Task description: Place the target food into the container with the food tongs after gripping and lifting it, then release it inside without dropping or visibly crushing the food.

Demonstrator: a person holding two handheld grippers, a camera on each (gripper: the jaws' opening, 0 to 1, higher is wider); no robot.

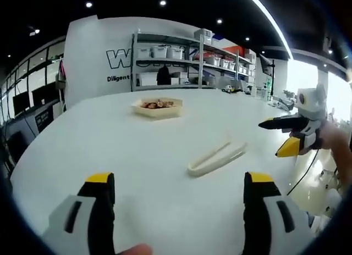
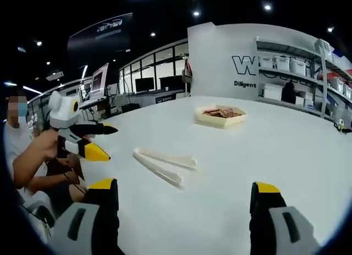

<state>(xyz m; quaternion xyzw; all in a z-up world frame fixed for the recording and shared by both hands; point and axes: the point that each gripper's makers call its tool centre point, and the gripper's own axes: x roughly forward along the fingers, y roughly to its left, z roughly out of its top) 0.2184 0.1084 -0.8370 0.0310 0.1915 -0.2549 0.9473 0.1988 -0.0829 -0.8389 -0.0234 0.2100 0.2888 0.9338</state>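
Cream food tongs [image 1: 217,159] lie flat on the white table [image 1: 110,150], just ahead of my left gripper [image 1: 179,181], which is open and holds nothing. A shallow cream tray [image 1: 158,108] with brown food pieces sits farther back. My right gripper [image 1: 286,135] hovers at the table's right side, jaws apart and empty. In the right gripper view the tongs [image 2: 165,164] lie ahead and slightly left of my open right gripper [image 2: 184,188], the tray [image 2: 220,116] stands beyond them, and the left gripper [image 2: 91,139] is held in a hand at the left.
Metal shelves [image 1: 187,60] with white bins stand behind the table, next to a white wall panel [image 1: 99,57] with lettering. A seated person [image 2: 25,150] is at the table's left edge. A black cable [image 1: 308,167] hangs off the right edge.
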